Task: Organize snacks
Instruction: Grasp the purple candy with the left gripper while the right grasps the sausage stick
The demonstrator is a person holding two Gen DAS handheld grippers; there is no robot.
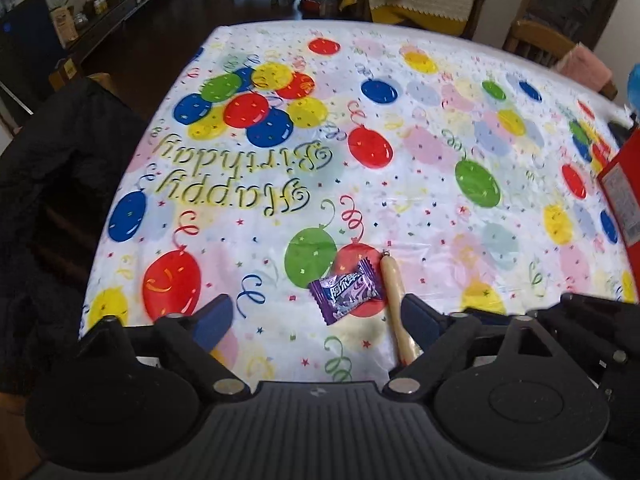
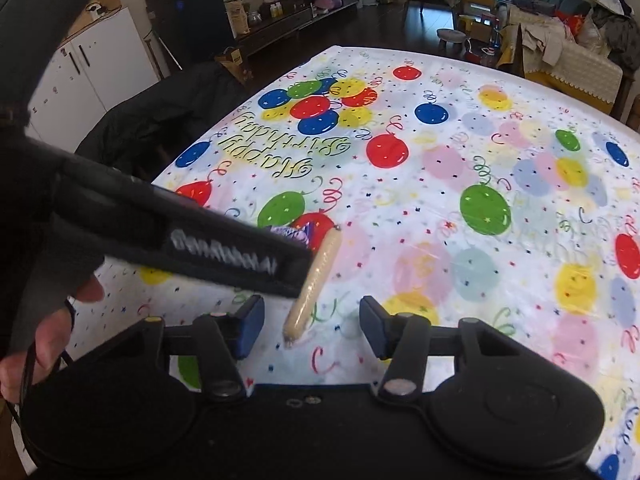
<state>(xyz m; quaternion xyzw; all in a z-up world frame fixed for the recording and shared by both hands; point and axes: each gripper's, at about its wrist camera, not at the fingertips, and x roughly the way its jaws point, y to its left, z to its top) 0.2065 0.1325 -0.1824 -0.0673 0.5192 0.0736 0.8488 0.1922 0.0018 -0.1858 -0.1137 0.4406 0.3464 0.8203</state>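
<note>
- Tablecloth (image 1: 420,208): white, printed with coloured balloons, streamers and an upside-down "Happy Birthday"; it covered the whole table.
- Purple candy (image 1: 347,292): one wrapped sweet with twisted ends, lying flat on the cloth over a red balloon print, just left of the sausage.
- Sausage stick (image 1: 396,312): pale tan, sealed in a clear casing with a metal clip at its far end; it lay lengthwise on the cloth, right beside the candy.
- Left gripper (image 1: 320,320): jaws stood wide, blue pads either side of the candy; nothing was gripped. Its right pad overlapped the sausage in the left wrist view; contact could not be told.
- Right gripper (image 2: 312,328): jaws partly apart, straddling the near end of the sausage (image 2: 316,280); the pads did not touch it.
- Hand (image 2: 48,332): seen at the left edge of the right wrist view, holding the left gripper's black body.
- Red box (image 1: 624,200): at the right edge of the table, partly cropped.
- Dark jacket (image 1: 44,184): draped beside the table's left side.
</note>
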